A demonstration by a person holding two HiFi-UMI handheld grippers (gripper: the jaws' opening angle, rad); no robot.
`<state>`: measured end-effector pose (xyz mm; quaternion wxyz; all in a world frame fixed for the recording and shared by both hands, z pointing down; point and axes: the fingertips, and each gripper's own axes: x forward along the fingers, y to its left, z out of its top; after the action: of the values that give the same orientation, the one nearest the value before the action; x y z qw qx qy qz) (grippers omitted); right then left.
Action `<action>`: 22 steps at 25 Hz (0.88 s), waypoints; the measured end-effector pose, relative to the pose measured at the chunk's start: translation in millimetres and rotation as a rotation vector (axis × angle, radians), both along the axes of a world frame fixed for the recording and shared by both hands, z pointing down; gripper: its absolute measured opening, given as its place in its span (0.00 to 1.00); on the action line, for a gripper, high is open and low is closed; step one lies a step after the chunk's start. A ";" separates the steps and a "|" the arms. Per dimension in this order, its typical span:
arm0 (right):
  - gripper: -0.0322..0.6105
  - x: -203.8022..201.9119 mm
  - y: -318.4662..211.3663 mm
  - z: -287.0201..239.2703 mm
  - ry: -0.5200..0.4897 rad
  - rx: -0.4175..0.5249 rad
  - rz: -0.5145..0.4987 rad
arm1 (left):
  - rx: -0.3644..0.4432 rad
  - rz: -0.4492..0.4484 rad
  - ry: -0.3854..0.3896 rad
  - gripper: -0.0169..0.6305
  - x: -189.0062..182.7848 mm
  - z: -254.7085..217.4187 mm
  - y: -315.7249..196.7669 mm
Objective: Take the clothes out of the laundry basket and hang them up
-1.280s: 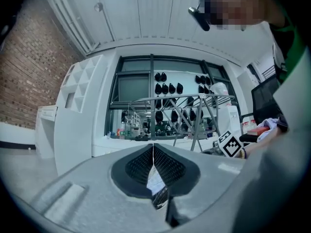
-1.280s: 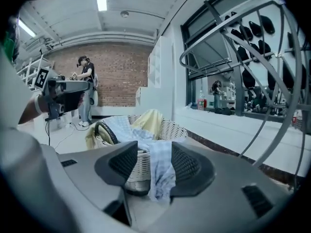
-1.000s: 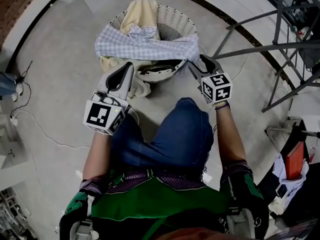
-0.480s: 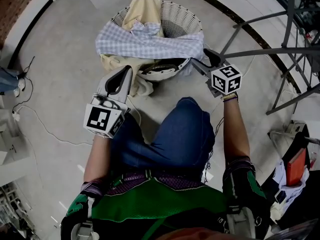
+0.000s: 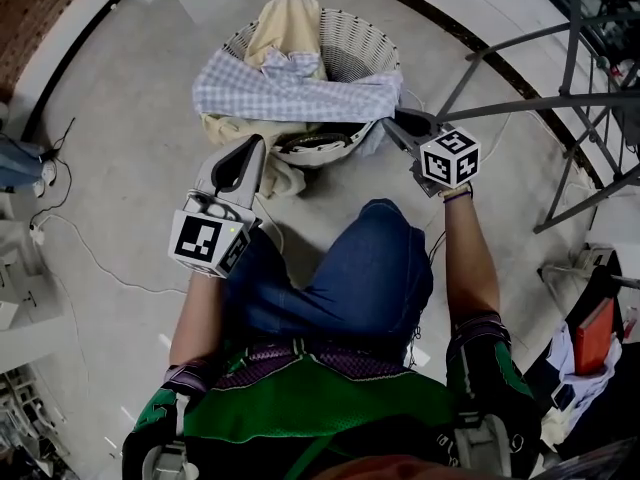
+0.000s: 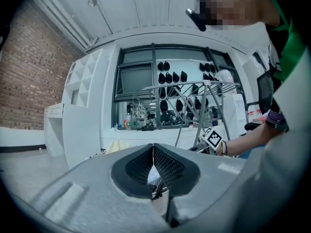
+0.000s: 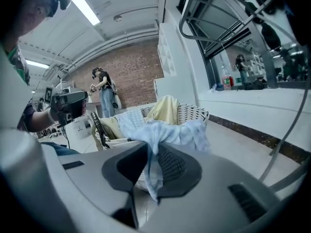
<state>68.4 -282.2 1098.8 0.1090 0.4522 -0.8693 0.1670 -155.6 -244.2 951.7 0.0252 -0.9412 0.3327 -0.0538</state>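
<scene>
The left gripper (image 5: 256, 146), at seven o'clock of the basket (image 5: 362, 40), is held with jaws pressed together; whether cloth is caught there is hard to make out. The shirt (image 5: 290, 86) is draped across the basket's rim. At its four o'clock corner the right gripper (image 5: 392, 126) jaws have just been closing and now pinch it, so lifting seems next. The rack (image 5: 560, 98) is cut off at two o'clock.

Indoor studio or lab space — brick wall (image 6: 24, 81), white shelving (image 6: 80, 96), bare concrete floor (image 5: 130, 148), trailing cables (image 5: 97, 265).

Woven wicker basket (image 5: 362, 40), soft checked cloth (image 5: 290, 88)
</scene>
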 end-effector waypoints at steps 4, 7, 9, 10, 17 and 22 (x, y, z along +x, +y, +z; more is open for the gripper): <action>0.13 0.8 6.6 -5.5 0.022 0.013 0.043 | 0.019 0.014 0.006 0.05 4.0 -6.4 3.9; 0.12 -1.2 15.1 -16.6 0.027 0.044 0.056 | 0.014 0.018 0.015 0.05 4.8 -8.5 8.6; 0.12 -1.0 19.1 -26.7 0.030 0.065 0.065 | 0.009 0.017 0.018 0.05 5.1 -10.4 9.8; 0.11 -0.1 19.8 -33.0 0.025 0.074 0.075 | 0.009 0.015 0.017 0.05 5.1 -12.4 9.6; 0.11 4.2 12.2 -100.6 -0.072 0.088 0.100 | -0.043 -0.029 0.042 0.05 3.9 -58.7 -3.9; 0.11 4.8 8.1 -181.0 -0.070 0.103 0.075 | -0.099 -0.041 0.038 0.05 16.2 -117.5 -13.0</action>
<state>73.2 -274.2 917.8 0.0490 0.4833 -0.8625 0.1416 -139.4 -257.1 834.3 -0.0291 -0.9351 0.3492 -0.0527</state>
